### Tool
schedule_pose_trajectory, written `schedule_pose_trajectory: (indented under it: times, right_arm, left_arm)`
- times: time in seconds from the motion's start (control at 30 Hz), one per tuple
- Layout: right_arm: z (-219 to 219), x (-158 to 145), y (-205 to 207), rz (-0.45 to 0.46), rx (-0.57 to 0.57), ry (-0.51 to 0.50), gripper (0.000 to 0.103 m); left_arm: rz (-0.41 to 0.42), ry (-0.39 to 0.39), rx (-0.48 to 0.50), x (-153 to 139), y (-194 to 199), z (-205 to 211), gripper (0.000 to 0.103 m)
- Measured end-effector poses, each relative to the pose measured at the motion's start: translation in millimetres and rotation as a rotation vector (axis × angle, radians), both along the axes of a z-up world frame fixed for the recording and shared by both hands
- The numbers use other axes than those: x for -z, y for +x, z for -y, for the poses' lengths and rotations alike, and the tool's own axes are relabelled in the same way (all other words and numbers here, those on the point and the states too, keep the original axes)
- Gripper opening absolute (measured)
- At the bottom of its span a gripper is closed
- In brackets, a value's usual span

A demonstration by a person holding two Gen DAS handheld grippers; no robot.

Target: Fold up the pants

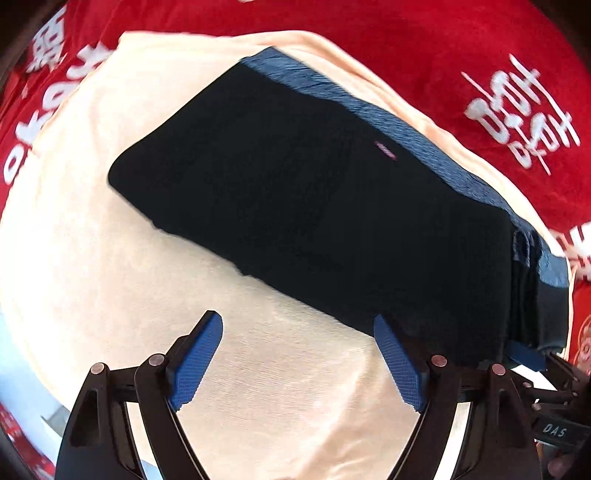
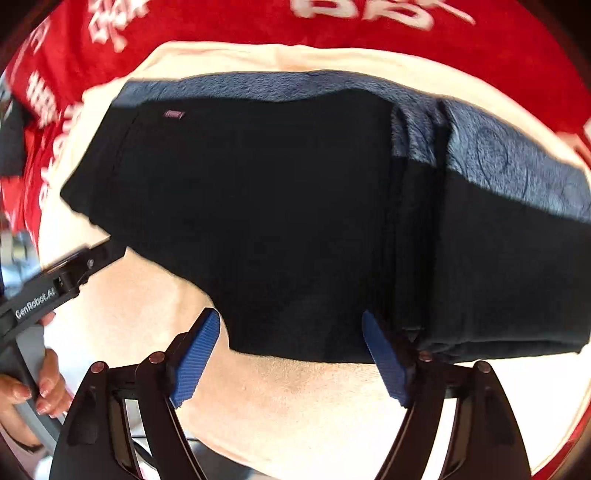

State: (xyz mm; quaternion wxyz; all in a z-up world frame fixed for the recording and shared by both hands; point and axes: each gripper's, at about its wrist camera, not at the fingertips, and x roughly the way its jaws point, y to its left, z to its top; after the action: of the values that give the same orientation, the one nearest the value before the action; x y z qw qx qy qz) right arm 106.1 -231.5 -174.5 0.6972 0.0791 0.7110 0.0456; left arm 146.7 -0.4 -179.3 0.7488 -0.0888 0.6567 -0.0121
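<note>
The dark pants [image 1: 295,184] lie folded into a thick bundle on a cream towel [image 1: 129,258]. Their blue fleecy inner side [image 1: 388,122] shows along the far edge. My left gripper [image 1: 297,319] hangs open over the towel at the bundle's near edge, its right fingertip [image 1: 384,332] at the hem. In the right wrist view the pants [image 2: 258,203] fill the middle, with several stacked layers at the right [image 2: 498,277]. My right gripper [image 2: 290,315] is open and points down. The bundle's near edge lies between its fingers, and the pads do not press it.
A red cloth with white lettering [image 1: 480,55] lies under the towel and rings it [image 2: 221,29]. A hand [image 2: 44,387] holds the left gripper's body [image 2: 55,280] at the left of the right wrist view. Part of the right gripper [image 1: 554,406] shows at the lower right.
</note>
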Motion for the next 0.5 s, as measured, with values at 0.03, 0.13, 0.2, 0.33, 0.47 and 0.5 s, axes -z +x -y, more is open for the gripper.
schedule_pose_trajectory:
  times: [0.03,0.13,0.2,0.33,0.47,0.5]
  right_arm:
    - [1,0,0,0.004,0.011,0.007,0.083]
    - [1,0,-1,0.006,0.014,0.011,0.083]
    - [-1,0,-2,0.013,-0.007,0.005,0.083]
    - [-8,1,-5,0.027,-0.050,-0.023,0.084]
    - [-13,2,-4,0.030,-0.060,-0.042,0.085]
    - [-13,2,-4,0.032,-0.057,-0.039,0.086]
  left_arm:
    - [0.000,-0.011,-0.013,1,0,-4,0.085]
    - [-0.028,-0.080,-0.071,10,-2,-19,0.085]
    - [-0.028,-0.125,-0.102,12,-4,-27,0.085]
    - [-0.003,-0.220,-0.173,10,-5,-42,0.085]
    - [0.046,-0.336,-0.232,5,0,-57,0.085]
    - [0.062,-0.349,-0.233,2,2,-58,0.085]
